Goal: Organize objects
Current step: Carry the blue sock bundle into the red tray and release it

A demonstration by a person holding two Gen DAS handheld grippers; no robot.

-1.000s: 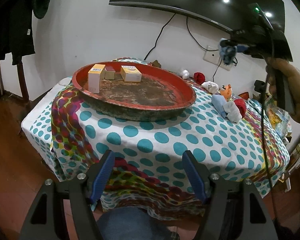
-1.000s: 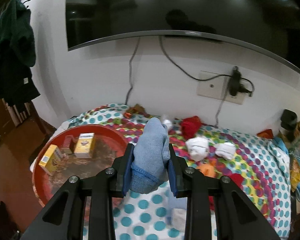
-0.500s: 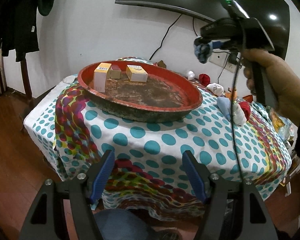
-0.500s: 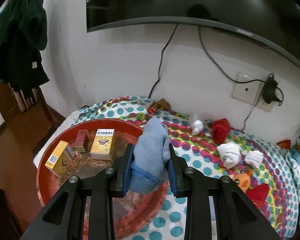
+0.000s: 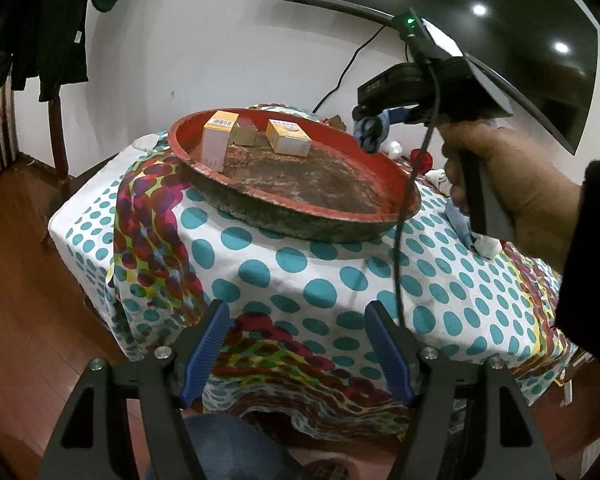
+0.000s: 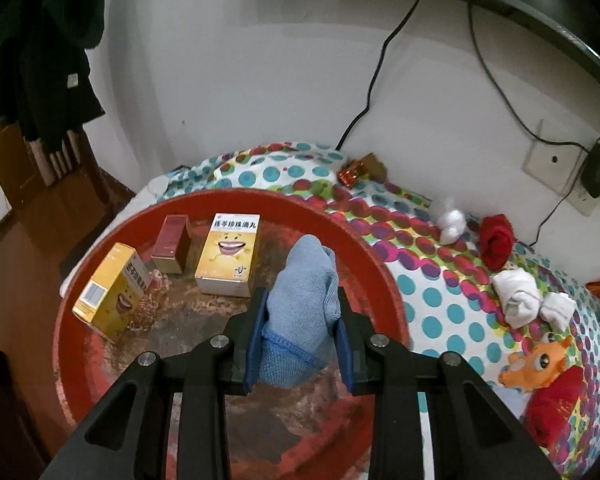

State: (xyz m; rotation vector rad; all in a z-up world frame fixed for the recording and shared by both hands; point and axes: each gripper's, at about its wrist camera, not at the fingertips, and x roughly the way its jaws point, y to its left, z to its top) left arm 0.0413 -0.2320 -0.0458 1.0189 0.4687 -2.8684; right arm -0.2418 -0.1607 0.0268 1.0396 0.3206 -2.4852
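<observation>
Carrying a blue sock to the red tray

Gripping a rolled light-blue knitted sock (image 6: 302, 308), the right gripper (image 6: 300, 336) has its blue-padded jaws pressed tight against both sides of the bundle, whose end sticks up past the fingertips. It hangs over the near inner part of the big round red tray with the worn brown floor (image 6: 364, 248), clear of the floor as far as the left view shows. The left gripper (image 5: 296, 350) holds nothing, its jaws wide apart, low in front of the table edge

On the tray's far side stand three small cartons: a yellow-and-white box with a smiling cartoon face (image 6: 230, 254), a dark red box (image 6: 172, 250) beside it, and a yellow box tipped on its edge (image 6: 112, 290). Out on the dotted, many-coloured tablecloth (image 6: 432, 292) lie more rolled socks, white (image 6: 518, 298) and red (image 6: 496, 240), and an orange plush toy (image 6: 540, 360)

Judged from this, the step in hand is delivery of the sock into the tray. Next comes lowering it onto bare floor short of the cartons, then parting the jaws so the bundle drops free without knocking the tilted box
</observation>
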